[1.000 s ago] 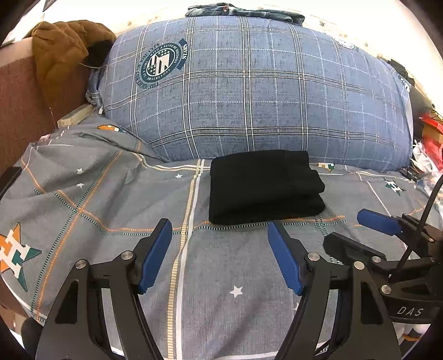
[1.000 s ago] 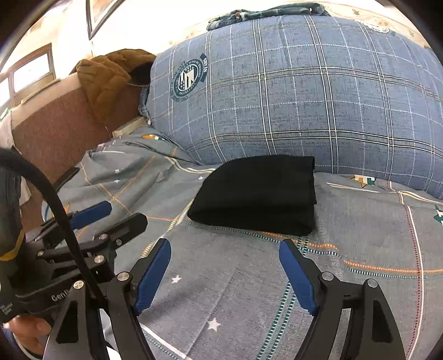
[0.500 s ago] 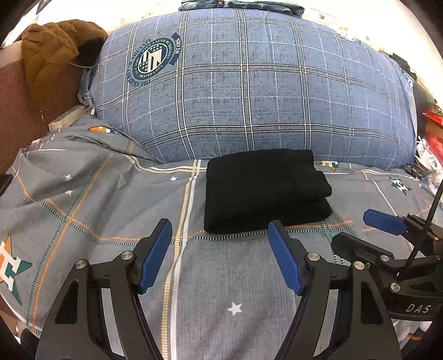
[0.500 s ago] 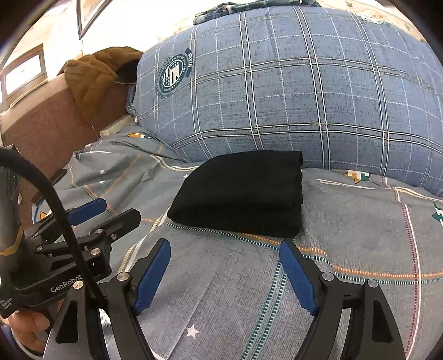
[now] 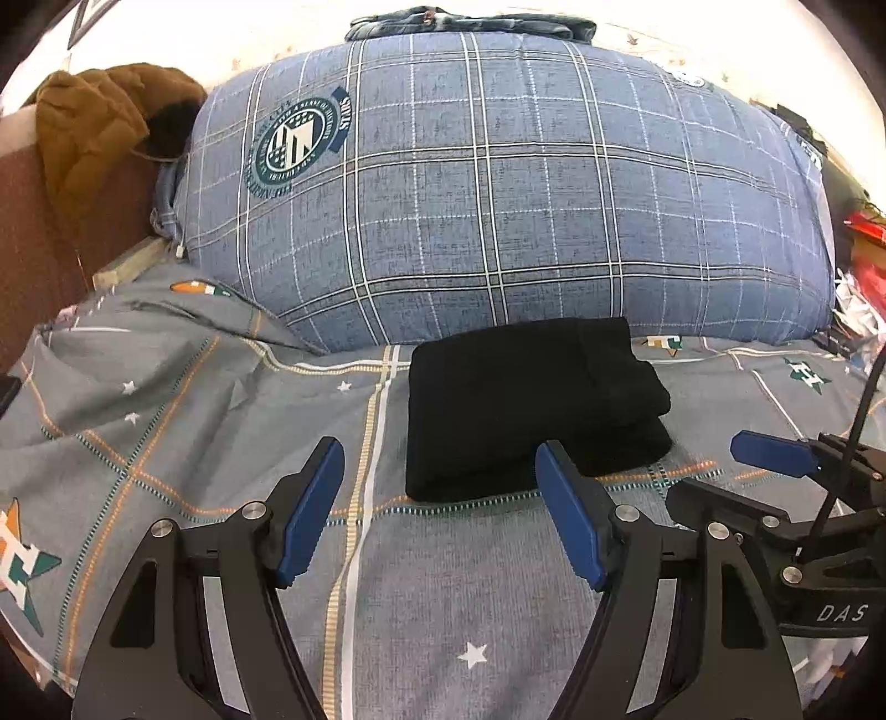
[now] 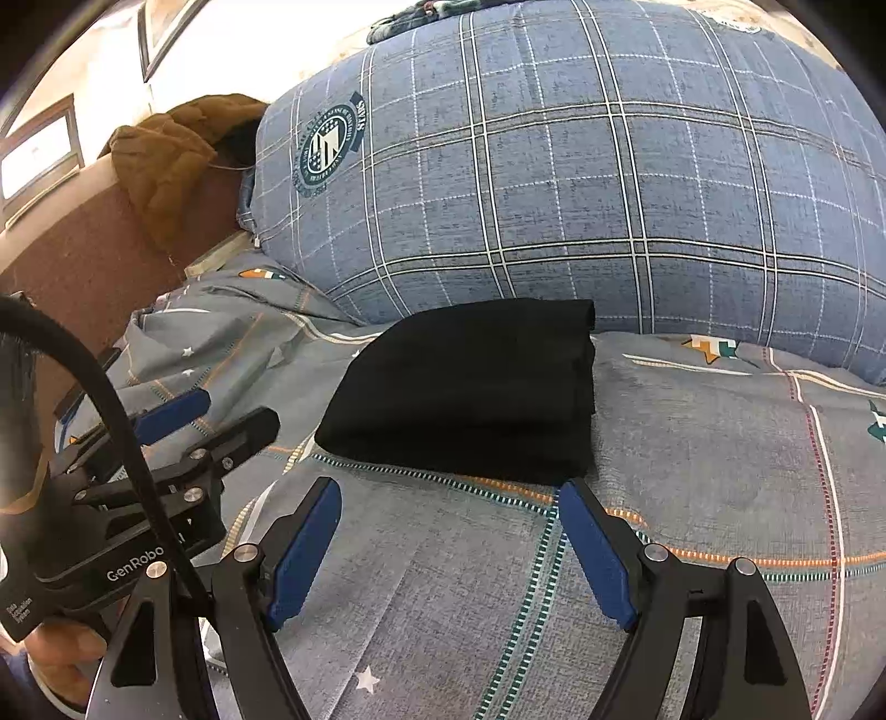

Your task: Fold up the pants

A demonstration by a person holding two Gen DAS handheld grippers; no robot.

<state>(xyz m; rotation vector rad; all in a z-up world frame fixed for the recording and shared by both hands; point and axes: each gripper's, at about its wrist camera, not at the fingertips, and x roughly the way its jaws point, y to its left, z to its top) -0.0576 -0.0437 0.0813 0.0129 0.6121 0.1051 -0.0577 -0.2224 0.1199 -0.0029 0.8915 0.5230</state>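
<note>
Black pants (image 5: 526, 404) lie folded on the bed (image 5: 194, 443) against a plaid pillow (image 5: 498, 194), just beyond the left gripper (image 5: 437, 509), jaws apart and empty. From the right gripper (image 6: 448, 543), also spread and empty, the stack looks loosely layered; a careless nudge could spill it.

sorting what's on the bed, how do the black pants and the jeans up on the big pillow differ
The black pants are plain black; the jeans are blue denim. The black pants lie on the grey bedsheet in front of the plaid pillow, while the jeans sit on top of it. The black pants are folded into a neat, flat rectangle; the jeans look loosely bunched, and only their edge shows. Neither is held: the left gripper and right gripper are both open.
</note>
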